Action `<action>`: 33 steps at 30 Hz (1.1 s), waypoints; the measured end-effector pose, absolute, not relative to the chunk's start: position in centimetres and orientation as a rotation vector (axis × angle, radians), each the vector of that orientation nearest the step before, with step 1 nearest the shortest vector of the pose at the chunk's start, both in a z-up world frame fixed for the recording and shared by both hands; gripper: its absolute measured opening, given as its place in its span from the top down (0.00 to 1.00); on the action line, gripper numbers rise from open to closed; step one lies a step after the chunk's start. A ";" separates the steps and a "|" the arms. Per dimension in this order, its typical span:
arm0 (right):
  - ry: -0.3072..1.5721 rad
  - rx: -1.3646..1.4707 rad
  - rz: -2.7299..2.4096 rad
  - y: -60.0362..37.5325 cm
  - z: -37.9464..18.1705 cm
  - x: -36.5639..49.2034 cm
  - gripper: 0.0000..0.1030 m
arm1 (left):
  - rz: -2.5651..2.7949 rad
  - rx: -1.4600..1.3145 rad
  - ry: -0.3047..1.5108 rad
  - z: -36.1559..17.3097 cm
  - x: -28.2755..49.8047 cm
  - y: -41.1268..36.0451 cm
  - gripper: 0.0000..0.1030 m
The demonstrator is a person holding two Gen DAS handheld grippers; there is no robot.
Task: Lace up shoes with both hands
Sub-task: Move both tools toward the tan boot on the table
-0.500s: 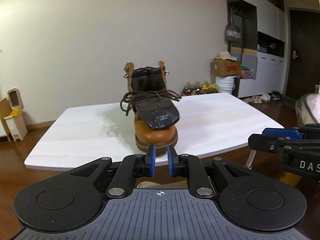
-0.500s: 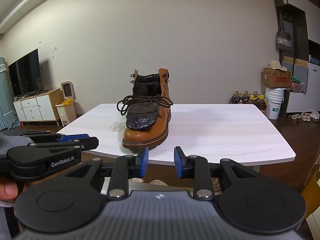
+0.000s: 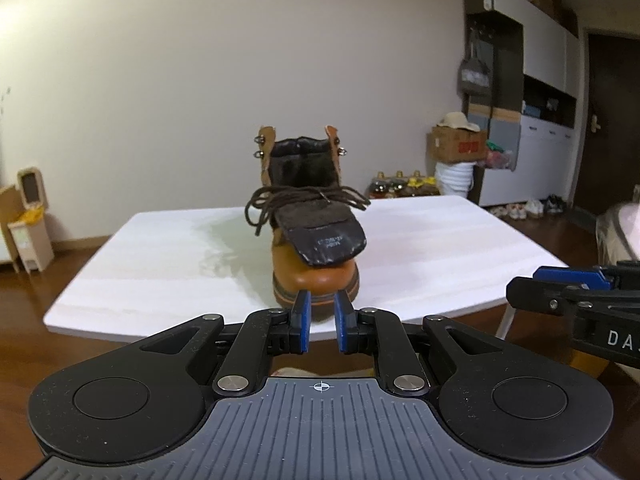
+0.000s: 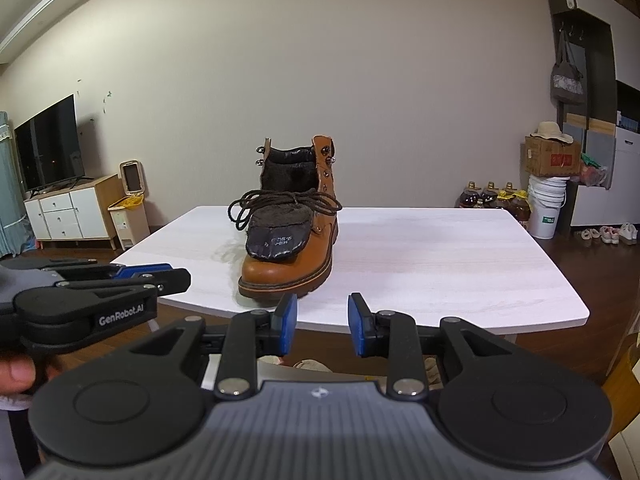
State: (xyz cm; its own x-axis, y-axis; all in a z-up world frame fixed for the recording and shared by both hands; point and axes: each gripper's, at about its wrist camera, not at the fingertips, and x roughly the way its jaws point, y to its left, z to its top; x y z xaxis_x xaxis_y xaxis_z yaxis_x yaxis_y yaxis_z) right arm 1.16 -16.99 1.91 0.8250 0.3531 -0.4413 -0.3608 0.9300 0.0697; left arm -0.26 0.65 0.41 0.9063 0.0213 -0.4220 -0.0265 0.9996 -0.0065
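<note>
The left gripper [image 3: 320, 326] is hovering just short of the near edge of the white tabletop [image 3: 420, 248], its blue pads [image 3: 306, 322] standing a narrow gap apart with nothing between them. The right gripper [image 4: 322, 324] is hanging beside it, its pads [image 4: 289, 322] spread noticeably wider and likewise gripping nothing. Neither one is touching anything.

The tan leather boot [image 3: 314, 276] is standing upright on the tabletop, close to the near edge and roughly midway along it, toe pointing at both grippers. From the left wrist view its toe is sitting straight beyond the gap in the pads; from the right wrist view the boot [image 4: 290, 256] is lying a little to the left of the opening. Its dark tongue [image 3: 326, 240] is flopping forward over the toe (printed underside showing), and the brown laces [image 3: 304, 198] are lying in loose loops across the tongue, undone above the lower eyelets. A person's fingertip [image 4: 16, 374] is showing under the left gripper's handle.
</note>
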 end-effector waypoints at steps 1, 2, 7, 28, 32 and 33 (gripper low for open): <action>0.464 -0.017 0.377 -17.1 1.9 1.2 0.70 | 0.026 -0.018 0.447 0.4 0.5 1.0 0.86; 0.464 -0.016 0.375 -17.2 2.0 1.3 0.70 | 0.024 -0.017 0.455 0.4 0.8 1.0 0.86; 0.468 -0.013 0.374 -17.4 2.2 1.8 0.70 | 0.036 0.001 0.472 0.5 1.8 1.1 0.86; 0.467 -0.131 0.484 -15.6 2.5 7.9 0.70 | 0.005 0.006 0.480 -0.4 7.4 4.5 0.82; 0.446 -0.210 0.571 -14.1 2.7 10.0 0.70 | -0.017 0.028 0.496 -0.5 8.9 5.0 0.82; 0.442 -0.230 0.590 -13.8 2.8 10.5 0.70 | -0.021 0.029 0.494 -0.5 9.2 5.2 0.82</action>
State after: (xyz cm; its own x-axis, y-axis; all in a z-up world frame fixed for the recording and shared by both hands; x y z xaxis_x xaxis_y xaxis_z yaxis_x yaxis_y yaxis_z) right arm 10.52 -13.78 2.81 0.7417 0.4847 -0.4636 -0.5815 0.8092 -0.0843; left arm 9.21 5.20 -0.49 0.8804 -0.0130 -0.4741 0.0271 0.9994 0.0230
